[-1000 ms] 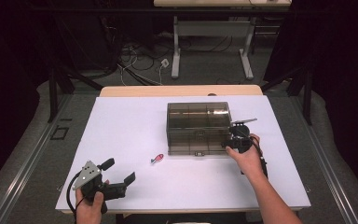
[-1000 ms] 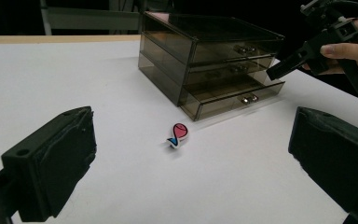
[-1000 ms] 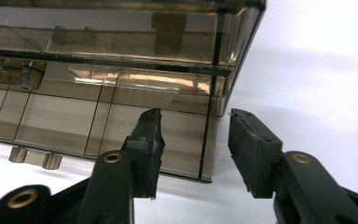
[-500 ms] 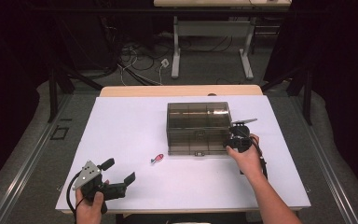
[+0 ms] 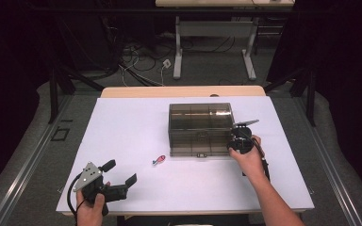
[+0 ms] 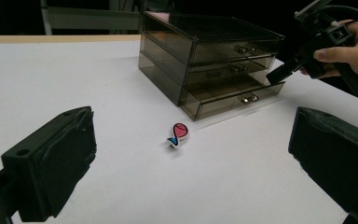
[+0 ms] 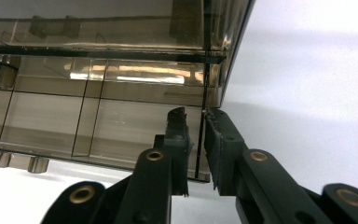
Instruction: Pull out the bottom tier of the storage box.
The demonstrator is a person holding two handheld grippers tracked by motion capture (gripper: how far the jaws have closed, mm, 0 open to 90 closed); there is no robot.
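On the white tabletop (image 5: pixel 136 122) stands a smoky clear drawer unit (image 5: pixel 200 128), three drawers high, with the lowest drawer (image 6: pixel 235 98) drawn out a little from the stack. At its right front corner the right gripper (image 7: pixel 196 140) has its jaws nearly closed around the thin side wall of that drawer, one jaw inside and one outside; whether they truly pinch it or just straddle it is hard to tell. Well apart, near the front left of the tabletop, the left gripper (image 5: pixel 120 178) hangs with its jaws spread wide and nothing between them, pointing toward a small pink and blue fish-shaped piece (image 6: pixel 178 134) lying just in front of the unit. To move the drawer cleanly, the pull should likely run straight along its slide, level and slow, since a one-corner grip can skew the drawer or drag the light unit across the tabletop.
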